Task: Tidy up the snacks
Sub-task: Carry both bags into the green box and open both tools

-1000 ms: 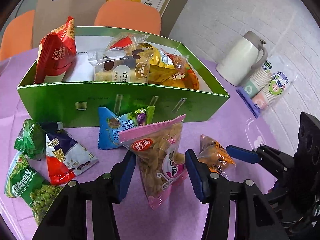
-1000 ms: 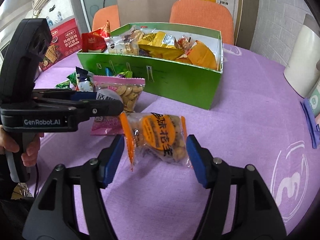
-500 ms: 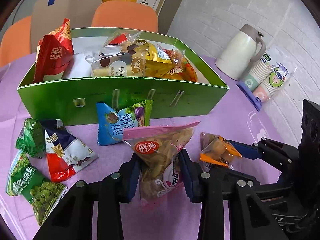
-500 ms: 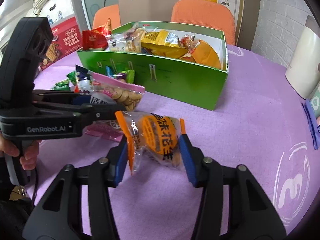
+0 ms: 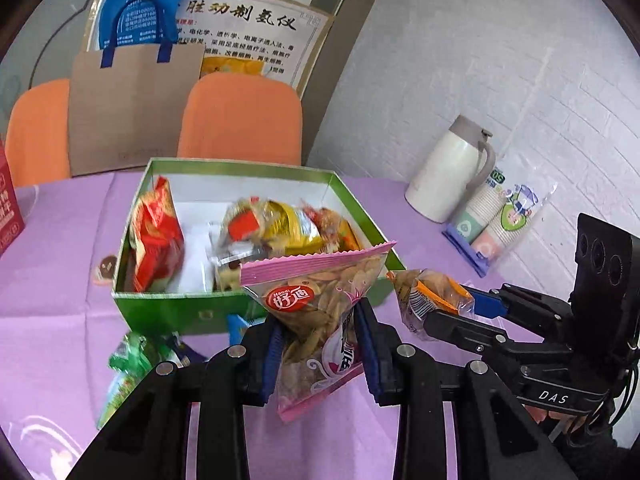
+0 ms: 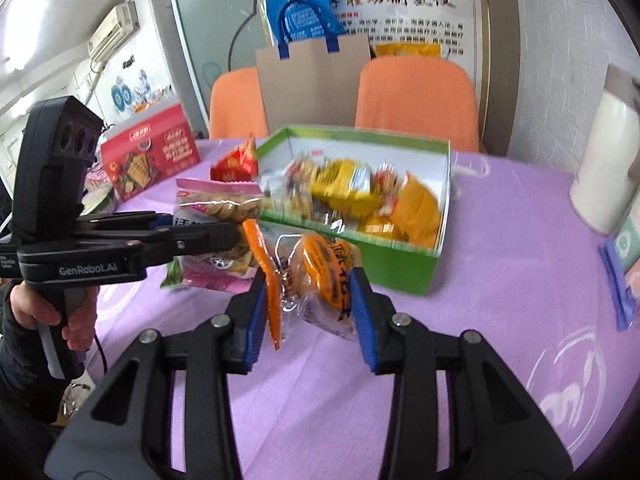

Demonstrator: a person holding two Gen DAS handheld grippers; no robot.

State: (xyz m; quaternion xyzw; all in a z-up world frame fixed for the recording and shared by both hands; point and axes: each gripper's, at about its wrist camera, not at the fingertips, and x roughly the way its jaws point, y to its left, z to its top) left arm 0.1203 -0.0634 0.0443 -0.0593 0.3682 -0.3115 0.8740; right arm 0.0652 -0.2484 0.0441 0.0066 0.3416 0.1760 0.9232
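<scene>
The left gripper (image 5: pixel 320 344) is clamped tight on a pink-edged bag of biscuits (image 5: pixel 320 304), its blue pads pressing both sides, and the bag hangs clear of the purple tablecloth (image 5: pixel 60 240). At about three o'clock from it, the right gripper (image 6: pixel 310 308) has an orange-trimmed clear pastry packet (image 6: pixel 316 276) pinched between its pads; its jaws have just been closing further on the packet, which is also lifted off the cloth. The green box (image 5: pixel 176 312) sits at twelve o'clock from both grippers, already holding a red bag (image 5: pixel 156 236) and several yellow and orange packets (image 6: pixel 352 188). Some green and blue packets (image 5: pixel 132 356) lie on the cloth at the box's near side, toward seven o'clock. A white jug (image 5: pixel 448 176) and a sleeve of paper cups (image 5: pixel 492 216) stand at two o'clock.
</scene>
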